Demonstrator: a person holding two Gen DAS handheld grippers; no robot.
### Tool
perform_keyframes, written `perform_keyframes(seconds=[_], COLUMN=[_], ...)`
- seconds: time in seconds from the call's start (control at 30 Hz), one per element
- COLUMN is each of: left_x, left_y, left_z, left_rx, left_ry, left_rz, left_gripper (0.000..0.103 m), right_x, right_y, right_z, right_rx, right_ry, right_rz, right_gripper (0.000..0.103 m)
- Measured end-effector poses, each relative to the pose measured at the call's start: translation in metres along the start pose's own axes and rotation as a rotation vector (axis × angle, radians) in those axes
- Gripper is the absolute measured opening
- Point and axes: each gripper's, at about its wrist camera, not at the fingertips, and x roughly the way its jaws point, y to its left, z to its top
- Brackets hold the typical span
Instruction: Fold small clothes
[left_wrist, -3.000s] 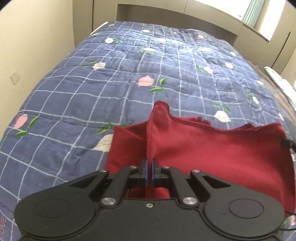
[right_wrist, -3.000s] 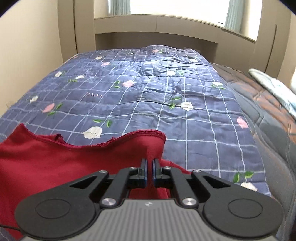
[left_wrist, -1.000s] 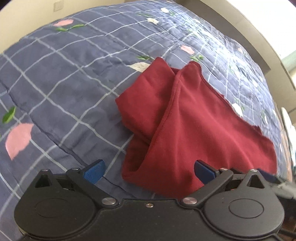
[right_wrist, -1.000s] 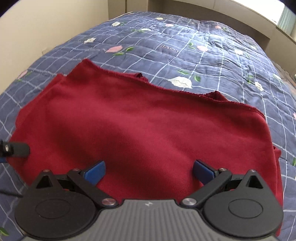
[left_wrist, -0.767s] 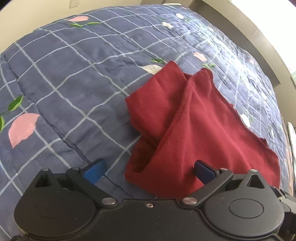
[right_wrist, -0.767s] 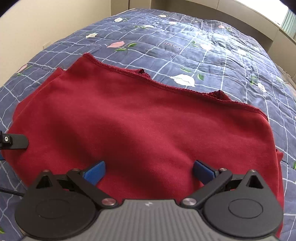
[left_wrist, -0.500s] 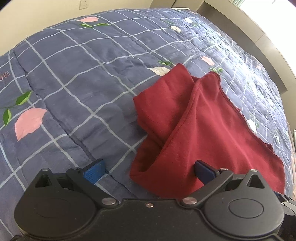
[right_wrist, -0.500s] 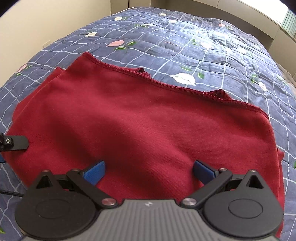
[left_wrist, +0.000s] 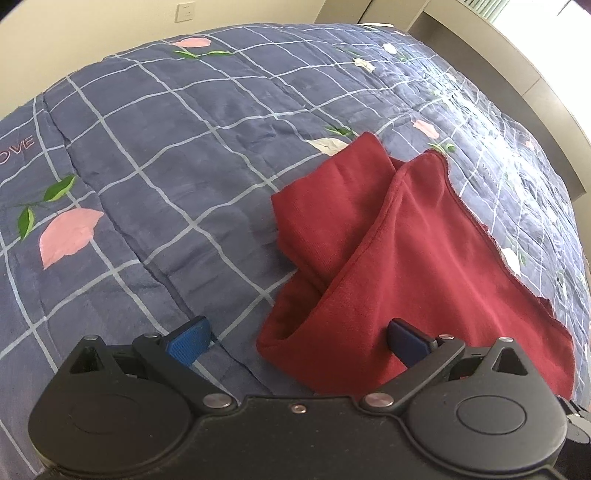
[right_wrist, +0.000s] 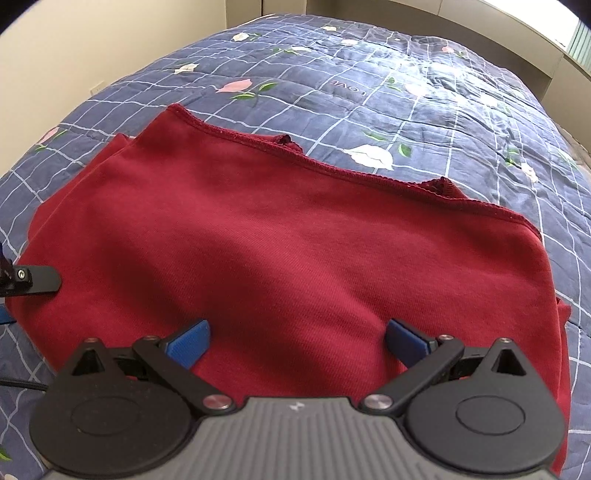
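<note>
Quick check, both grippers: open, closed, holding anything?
Left gripper: open, holding nothing, fingers apart at the near corner of the red garment.
Right gripper: open, holding nothing, fingers apart above the garment.

Blue quilt with pale grid lines is covering bed, spreading across both my views. Pink and white flower prints with green leaves are dotting it; word "LOVE" is showing upside down in right wrist view. Cream wall is running along bed's far side, white wall plate sitting on it. Beige headboard ledge is standing behind quilt.
</note>
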Motion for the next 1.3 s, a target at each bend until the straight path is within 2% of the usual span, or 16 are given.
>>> perform_keyframes(seconds=[0.17,0.27,0.33,0.4,0.43,0.53,0.73,1.0,1.17,1.3], left_x=[-0.001,-0.005,-0.007,-0.01,-0.012,-0.017,-0.03,-0.056,-0.072,-0.085], left_y=[-0.002,-0.002,-0.003,-0.005,-0.008,-0.017,-0.028,-0.064,-0.106,-0.148], left_z=[0.001,0.003,0.004,0.005,0.005,0.004,0.001,0.005,0.0,-0.014], left_rx=[-0.018,-0.037,-0.044,-0.049,-0.047,-0.03,-0.006,0.117,0.237,0.351], left_ry=[0.006,0.0,-0.003,-0.01,-0.018,-0.042,-0.088,-0.172,-0.211,-0.214], left_rz=[-0.004,-0.019,-0.042,-0.064,-0.073,-0.064,-0.067,-0.09,-0.151,-0.246], left_gripper=[0.093,0.08,0.054,0.033,0.027,0.019,0.014,0.012,0.011,0.011], right_x=[0.0,0.001,0.001,0.002,0.002,0.003,0.002,-0.013,-0.039,-0.063], right_y=[-0.001,-0.001,-0.002,-0.003,-0.003,-0.004,-0.01,-0.033,-0.069,-0.107], right_z=[0.001,0.003,0.004,0.005,0.005,0.006,0.009,0.008,-0.003,-0.021], right_rx=[-0.006,-0.009,-0.012,-0.017,-0.02,-0.027,-0.025,0.003,0.027,0.062], right_ry=[0.005,0.013,0.019,0.025,0.027,0.03,0.036,0.016,-0.027,-0.053], right_rz=[0.008,0.013,0.017,0.02,0.021,0.029,0.054,0.067,0.028,-0.03], right_gripper=[0.103,0.103,0.103,0.103,0.103,0.103,0.103,0.103,0.103,0.103])
